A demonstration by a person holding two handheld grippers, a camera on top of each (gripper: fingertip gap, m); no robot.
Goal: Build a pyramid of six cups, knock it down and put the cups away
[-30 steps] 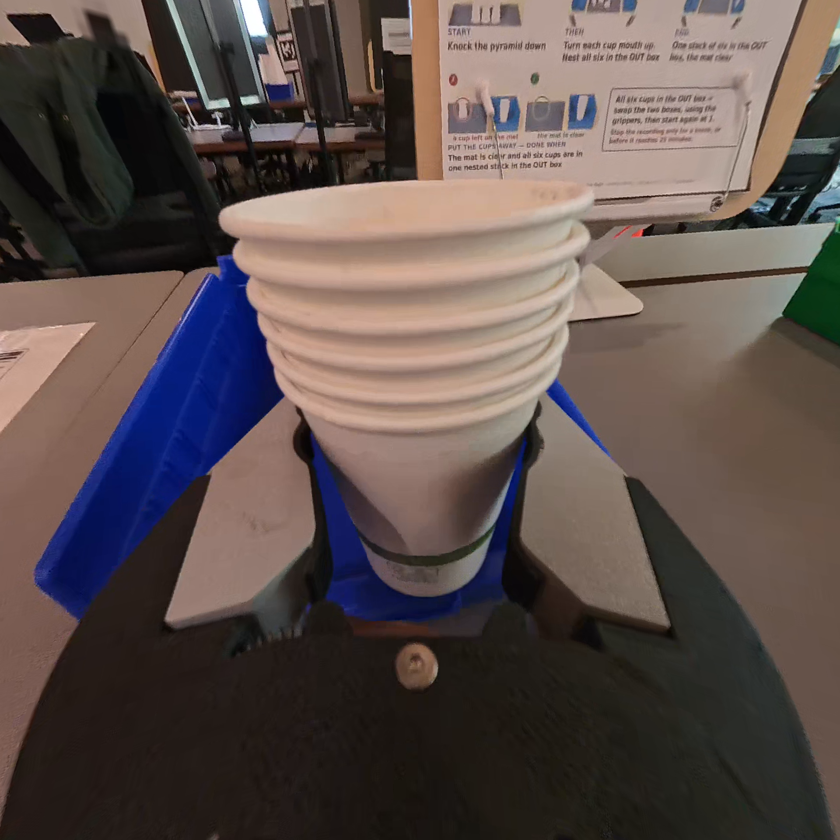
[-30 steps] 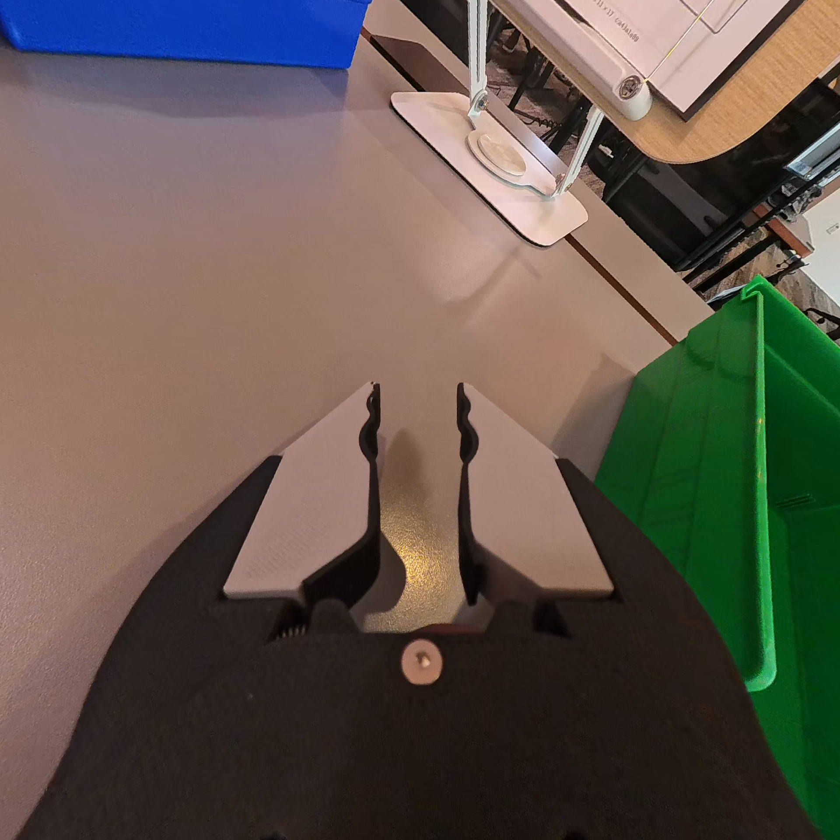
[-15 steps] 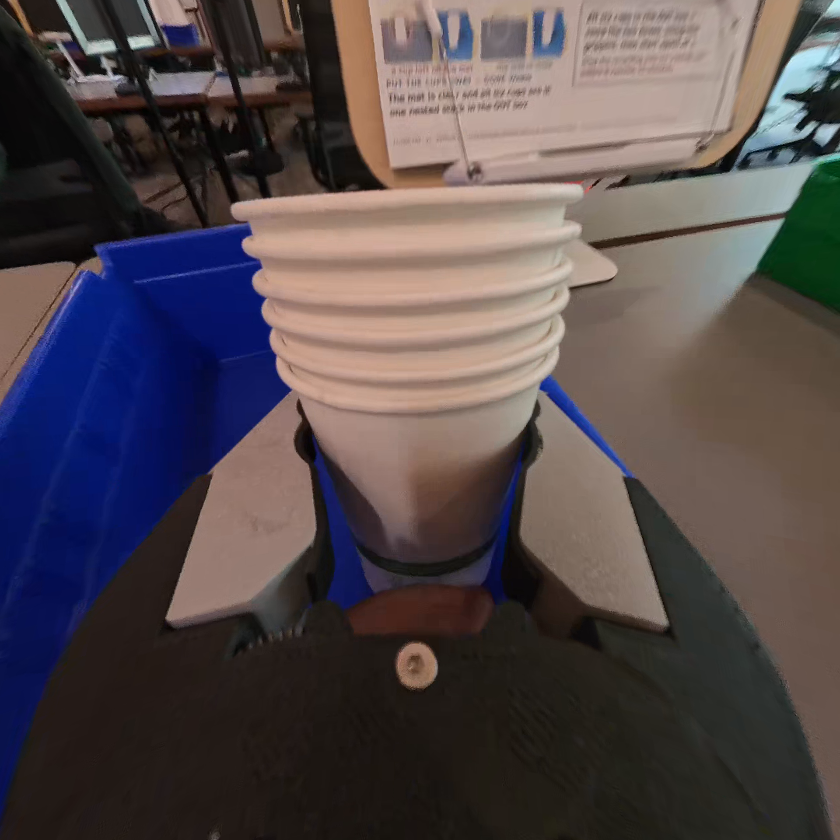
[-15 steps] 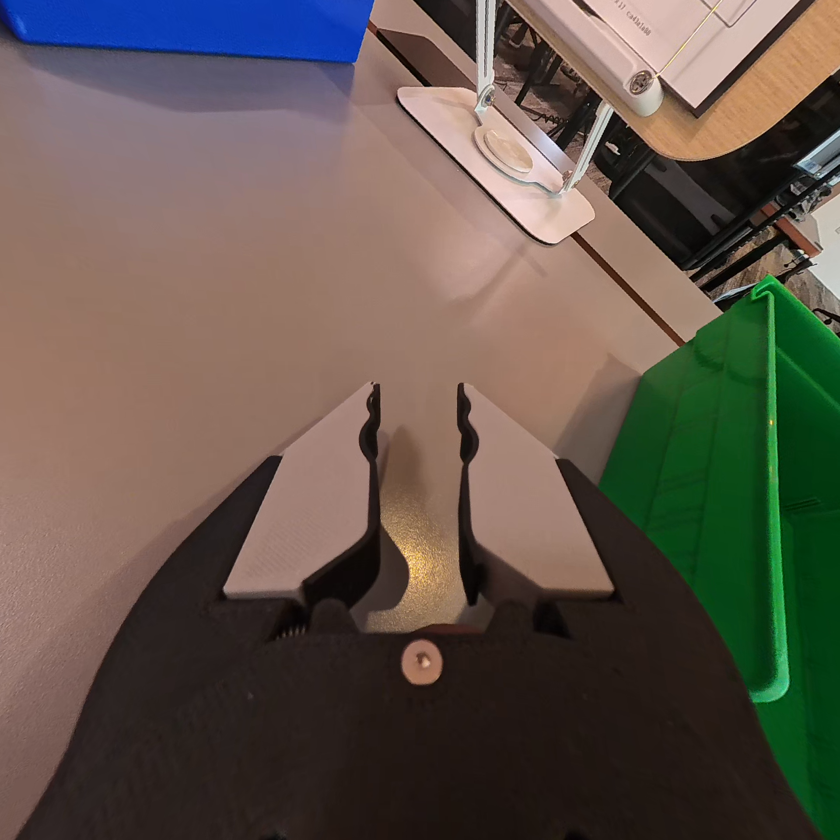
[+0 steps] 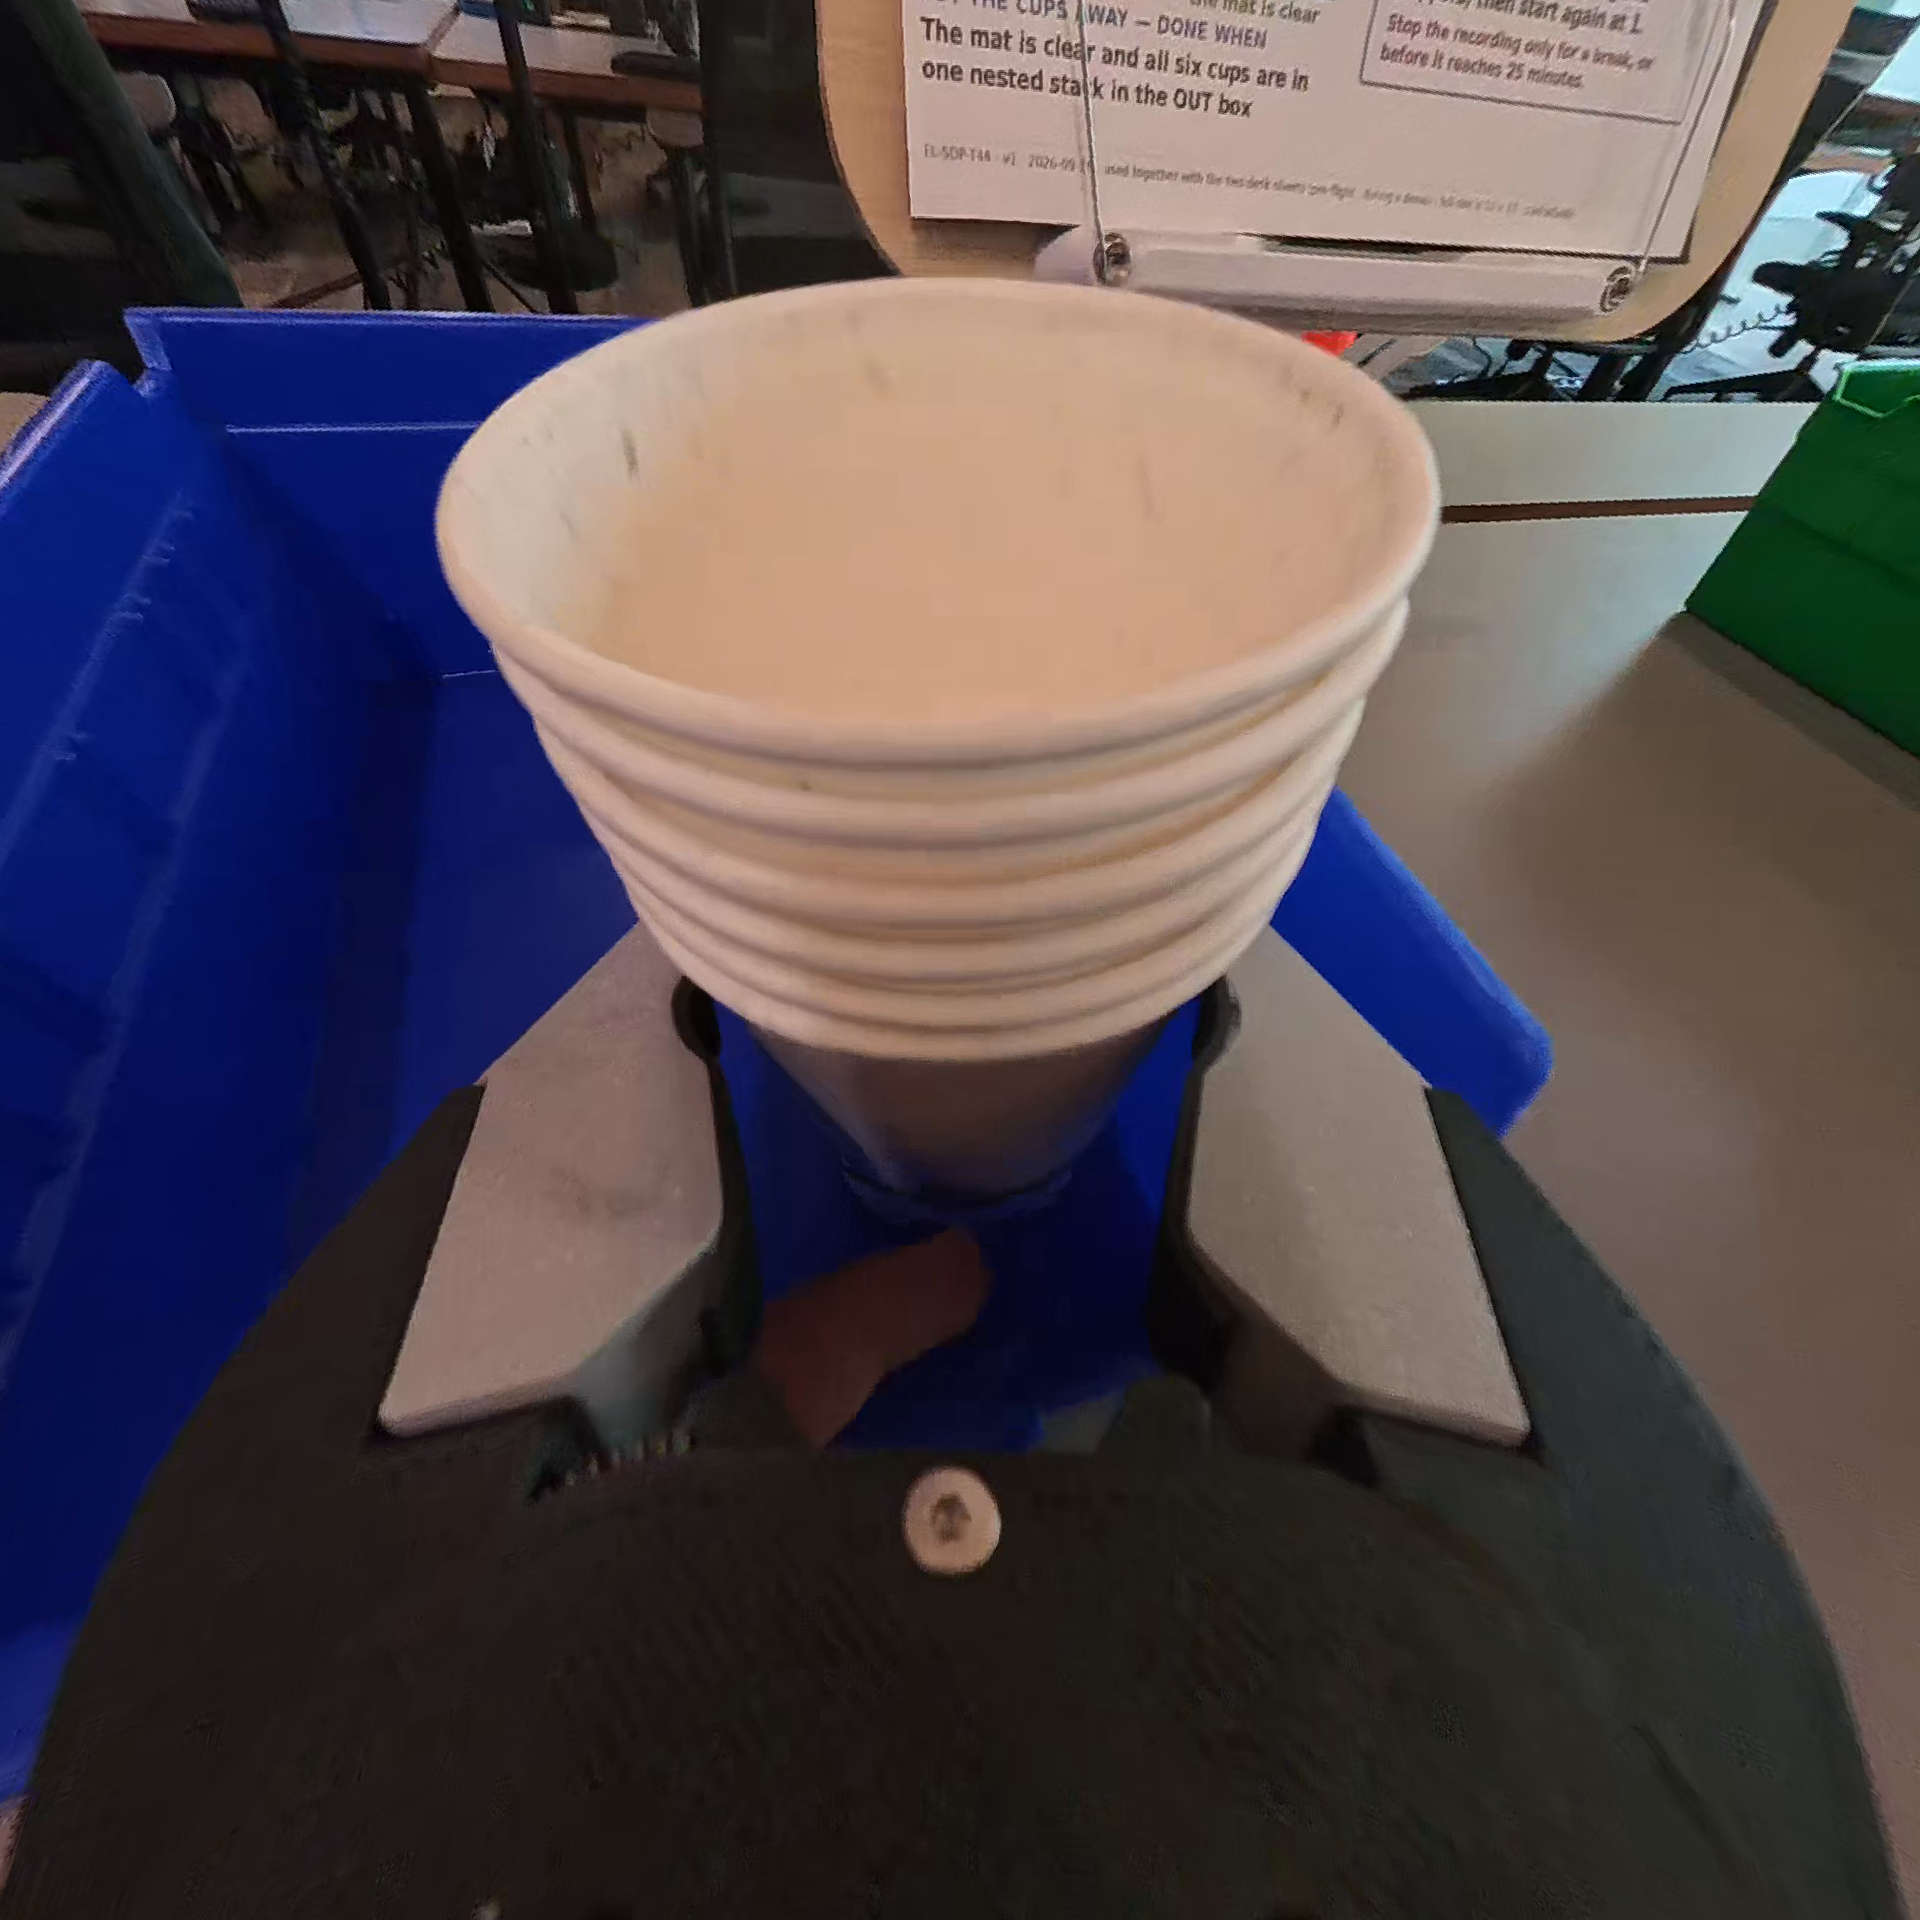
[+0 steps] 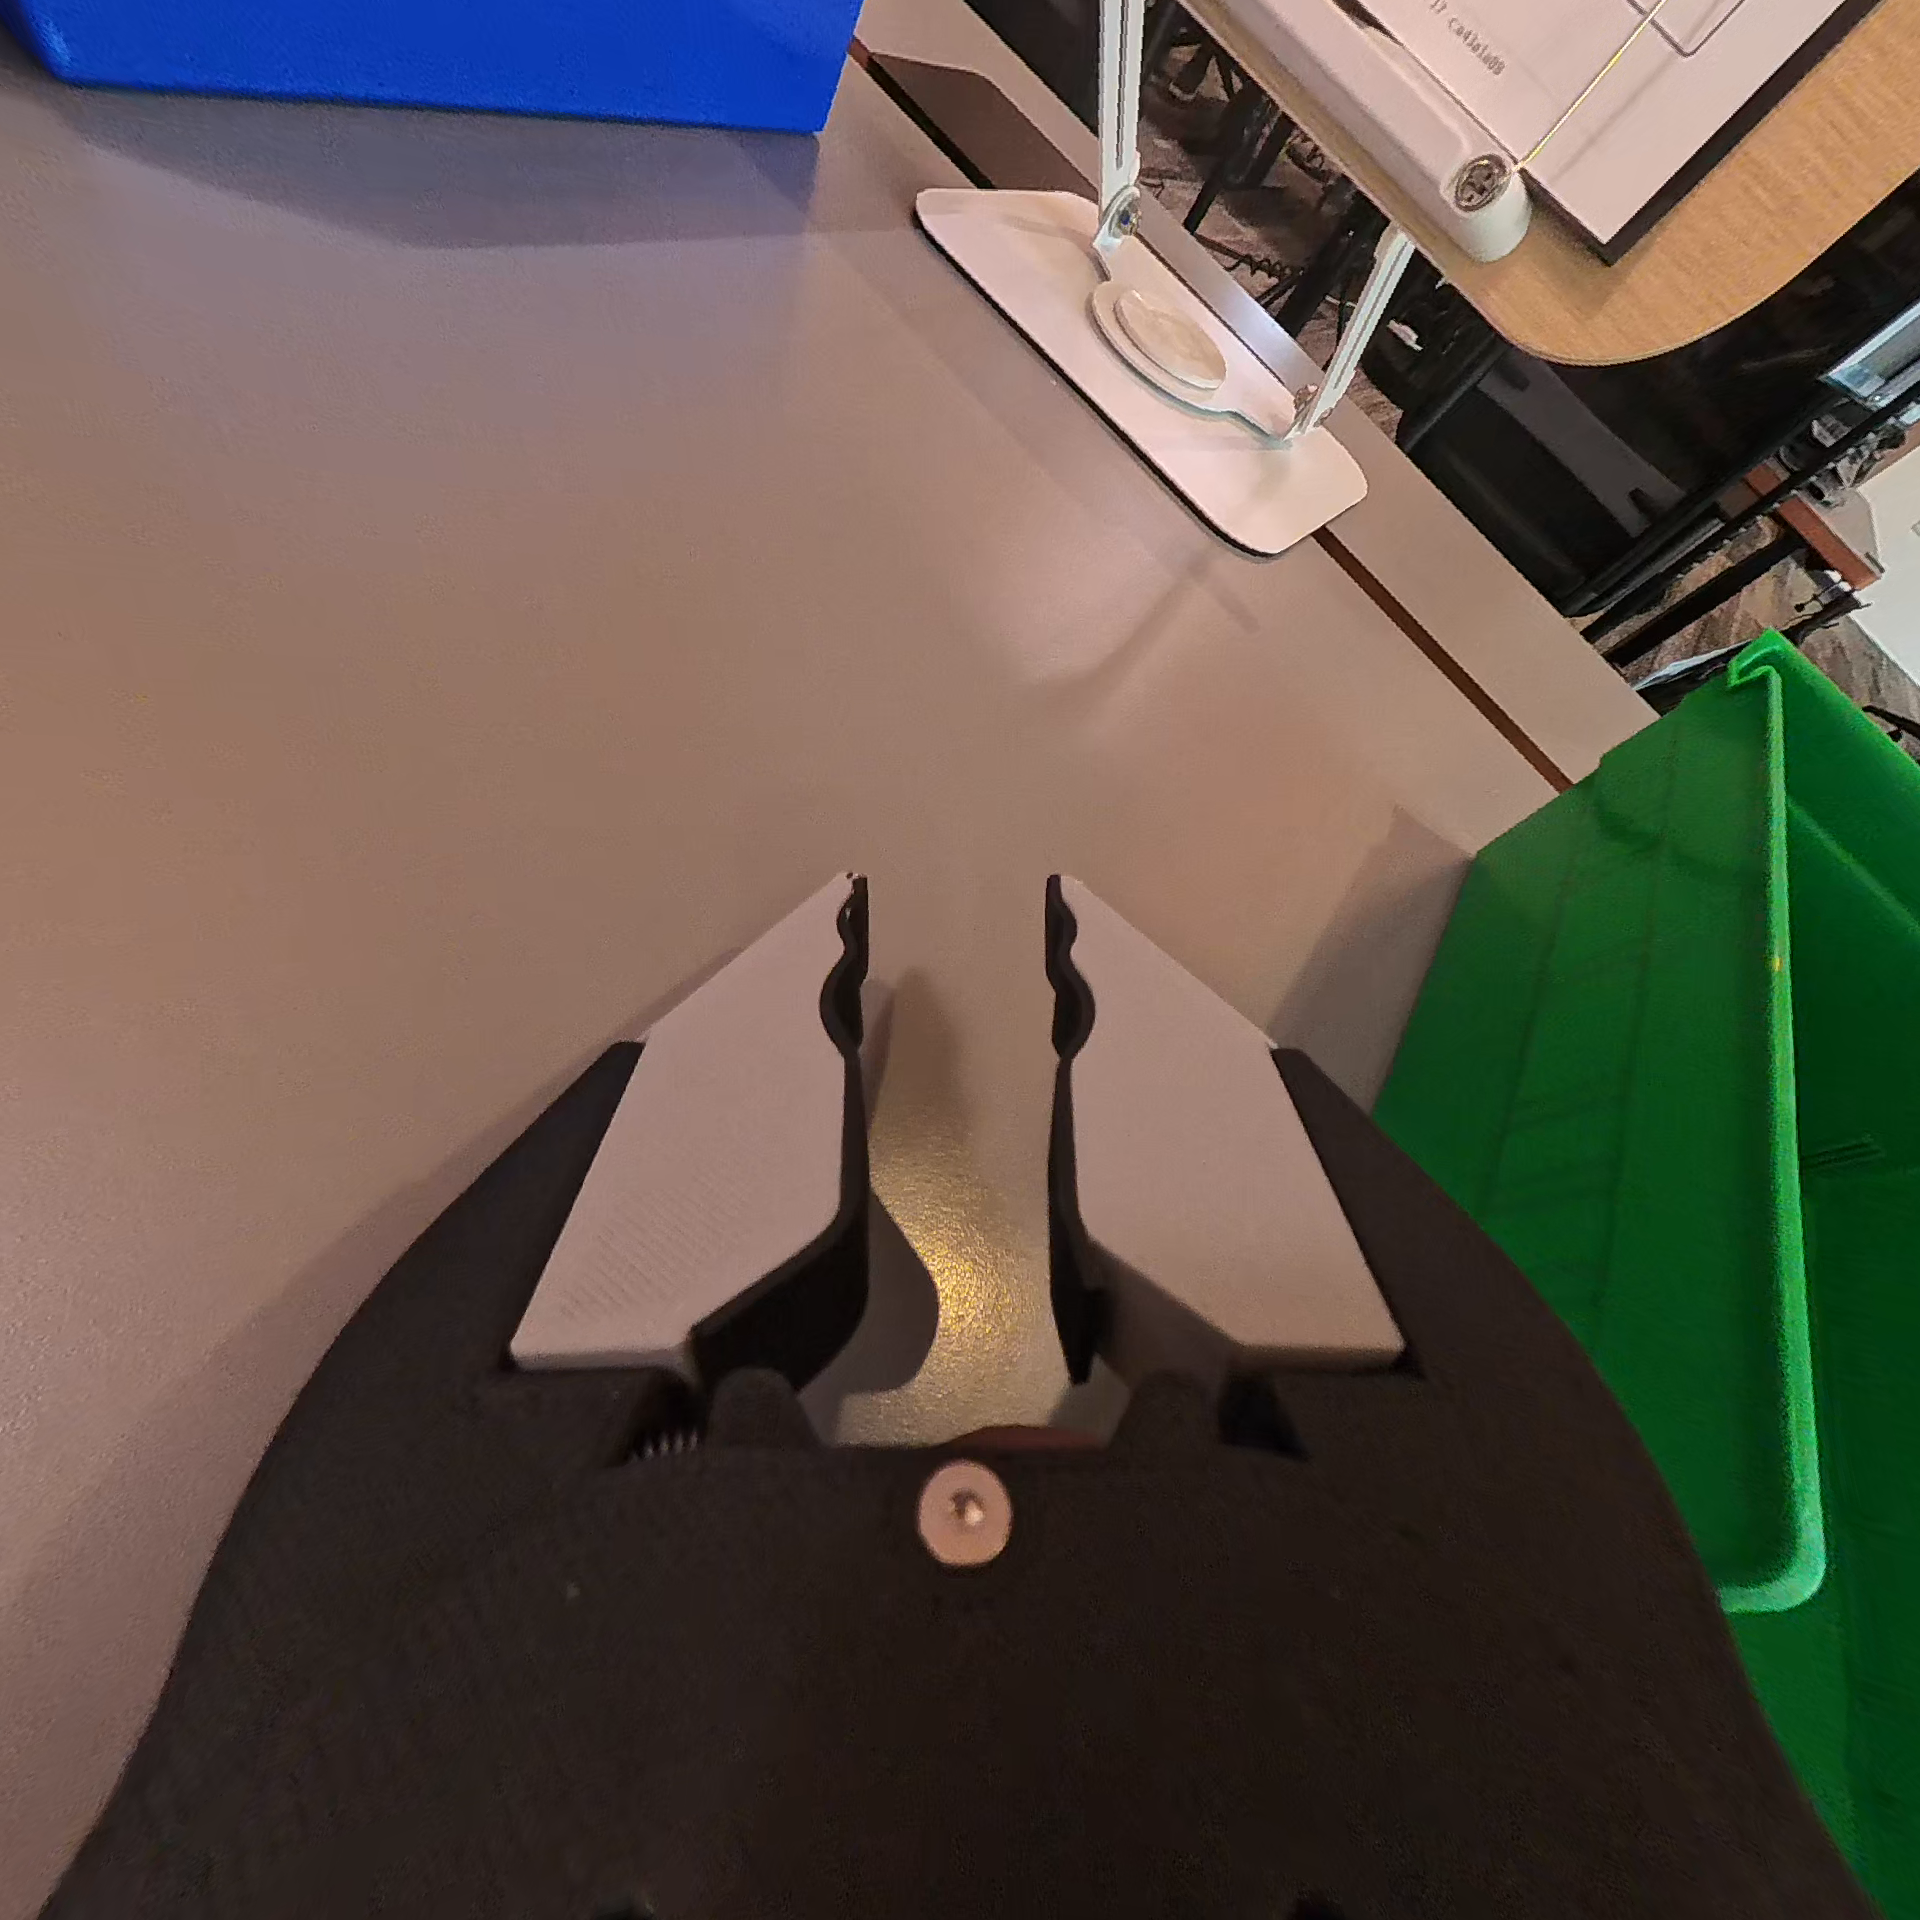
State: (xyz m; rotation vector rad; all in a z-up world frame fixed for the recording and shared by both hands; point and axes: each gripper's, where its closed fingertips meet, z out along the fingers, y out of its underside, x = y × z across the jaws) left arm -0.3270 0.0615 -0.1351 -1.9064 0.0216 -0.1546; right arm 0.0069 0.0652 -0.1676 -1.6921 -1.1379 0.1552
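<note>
A nested stack of several white paper cups (image 5: 935, 582) stands mouth up between the fingers of my left gripper (image 5: 956, 1023). The gripper is shut on the lowest cup just under the rims. The stack hangs inside the blue bin (image 5: 208, 727), with its base near the bin floor. I look down into the top cup, which is empty. My right gripper (image 6: 954, 894) is open a little and empty, low over the grey table (image 6: 416, 623). It sits just left of the green bin (image 6: 1621, 1143).
A board with an instruction sheet (image 5: 1299, 156) stands behind the blue bin on a white stand (image 6: 1143, 364). The green bin also shows at the right in the left wrist view (image 5: 1829, 582). The blue bin's wall (image 6: 436, 52) shows far off in the right wrist view.
My left gripper has moved forward and down into the blue bin with the cup stack and now tilts down into it. My right gripper has barely shifted.
</note>
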